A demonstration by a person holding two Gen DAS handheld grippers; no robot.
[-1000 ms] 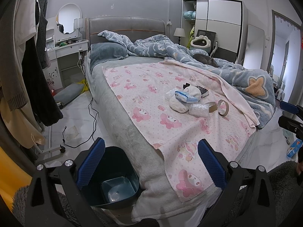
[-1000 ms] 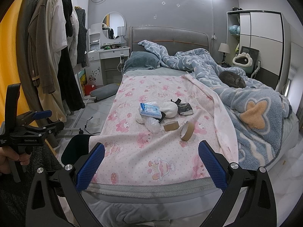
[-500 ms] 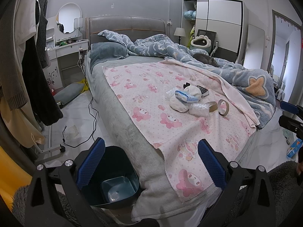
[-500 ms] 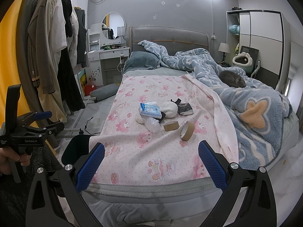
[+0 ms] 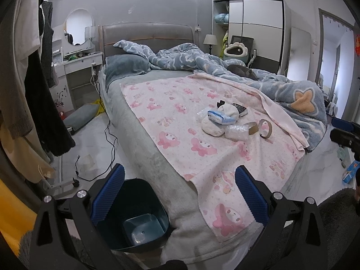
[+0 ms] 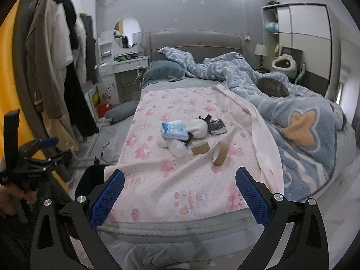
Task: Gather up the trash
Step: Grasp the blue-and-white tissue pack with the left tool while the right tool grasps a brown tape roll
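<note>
Left wrist view — dark bin (image 5: 137, 216) bare inside, both grippers' jaws wide, empty.

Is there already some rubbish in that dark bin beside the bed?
No, the left wrist view looks straight into the dark bin and its bottom is bare, with nothing lying inside.

Home bedroom. Padded-headboard bed (image 6: 195, 42) with rumpled blue duvet (image 6: 292, 112) and pink cartoon blanket (image 6: 180, 168). Vanity with round mirror (image 6: 128, 31), wardrobe (image 5: 254, 29), bedside lamp (image 6: 261, 50), coats on a rack (image 6: 56, 67).
</note>
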